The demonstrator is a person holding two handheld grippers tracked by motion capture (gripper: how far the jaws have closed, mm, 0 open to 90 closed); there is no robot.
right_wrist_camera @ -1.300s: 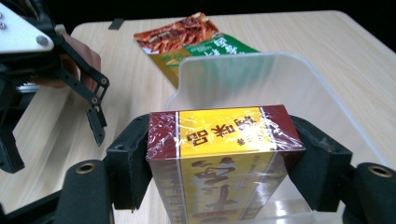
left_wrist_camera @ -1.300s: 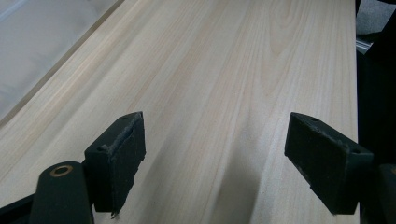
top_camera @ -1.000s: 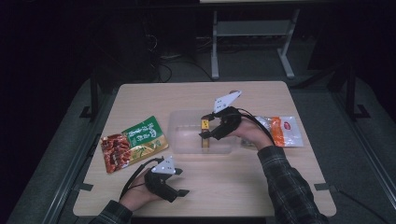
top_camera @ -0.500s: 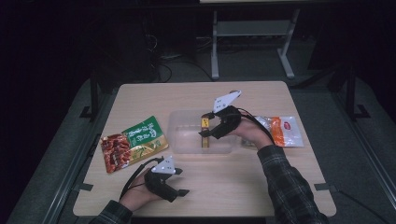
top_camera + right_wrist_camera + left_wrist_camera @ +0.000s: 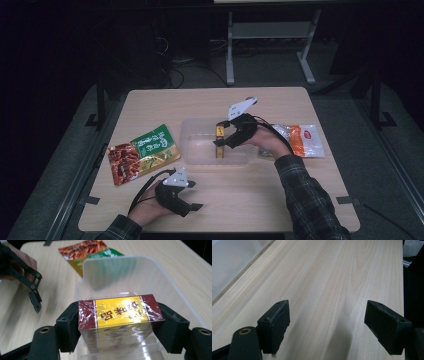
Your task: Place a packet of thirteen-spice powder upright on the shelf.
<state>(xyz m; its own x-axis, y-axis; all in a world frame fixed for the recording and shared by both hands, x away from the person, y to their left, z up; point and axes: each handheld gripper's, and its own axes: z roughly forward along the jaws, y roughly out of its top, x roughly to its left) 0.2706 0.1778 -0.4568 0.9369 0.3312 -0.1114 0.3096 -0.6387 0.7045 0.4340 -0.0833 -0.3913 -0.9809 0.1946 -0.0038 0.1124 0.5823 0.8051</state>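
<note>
1. While the right gripper (image 5: 117,325) clamps the box (image 5: 117,315) by its two short ends, the box hangs over the clear tub (image 5: 200,150), at table centre.
2. Box long axis runs jaw to jaw, level; tub floor lies directly below, so the likely move is straight down.
3. Left gripper (image 5: 329,325) rests at 7 o'clock of the tub, jaws apart, holding nothing; right hand is nearer.
4. Snack packets (image 5: 142,152) lie at 9 o'clock of the tub.
</note>
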